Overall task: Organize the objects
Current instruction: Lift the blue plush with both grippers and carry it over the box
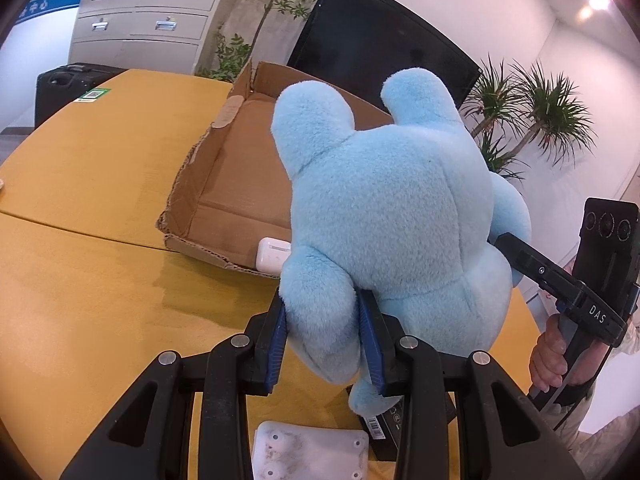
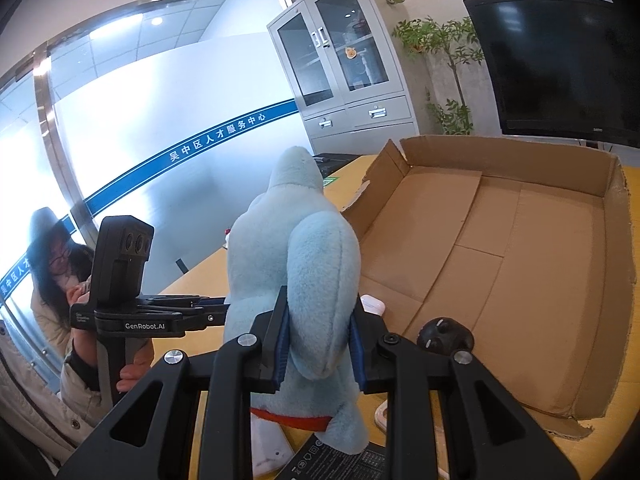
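Ahead of both grippers, the yellow table (image 1: 100,168) carries an open cardboard box (image 2: 520,264) with torn, low walls and a mostly bare floor. The blue plush toy (image 1: 384,216) hangs above the table just short of the box's near edge. The left gripper (image 1: 326,344) is clamped tight on one plush limb, the right gripper (image 2: 318,340) on another. A white earbud case (image 1: 272,254) lies inside the box's near wall, beside the toy.
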Action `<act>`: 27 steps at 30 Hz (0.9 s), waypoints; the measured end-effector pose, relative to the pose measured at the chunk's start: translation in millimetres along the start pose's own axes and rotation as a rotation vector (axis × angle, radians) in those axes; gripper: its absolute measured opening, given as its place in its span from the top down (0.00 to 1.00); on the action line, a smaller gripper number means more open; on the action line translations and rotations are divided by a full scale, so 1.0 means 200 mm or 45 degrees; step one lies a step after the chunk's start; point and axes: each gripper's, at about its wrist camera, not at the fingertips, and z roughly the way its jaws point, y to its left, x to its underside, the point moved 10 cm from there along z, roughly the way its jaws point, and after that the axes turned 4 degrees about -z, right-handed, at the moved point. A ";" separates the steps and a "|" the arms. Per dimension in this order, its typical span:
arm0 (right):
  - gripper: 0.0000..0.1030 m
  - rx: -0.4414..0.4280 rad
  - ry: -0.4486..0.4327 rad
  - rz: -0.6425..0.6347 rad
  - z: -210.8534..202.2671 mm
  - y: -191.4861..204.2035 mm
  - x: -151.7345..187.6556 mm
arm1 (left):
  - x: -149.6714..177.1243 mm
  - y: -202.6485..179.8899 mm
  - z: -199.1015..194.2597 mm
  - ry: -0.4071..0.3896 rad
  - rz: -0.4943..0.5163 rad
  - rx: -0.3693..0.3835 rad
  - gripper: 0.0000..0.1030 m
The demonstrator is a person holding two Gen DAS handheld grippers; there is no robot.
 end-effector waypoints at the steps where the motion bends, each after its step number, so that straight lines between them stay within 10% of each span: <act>1: 0.78 0.006 -0.001 0.005 -0.01 -0.01 0.00 | 0.00 -0.01 0.01 0.005 0.004 0.003 0.69; 27: 0.78 0.123 -0.074 0.065 -0.16 -0.19 -0.05 | -0.15 -0.24 0.16 0.037 0.137 0.049 0.69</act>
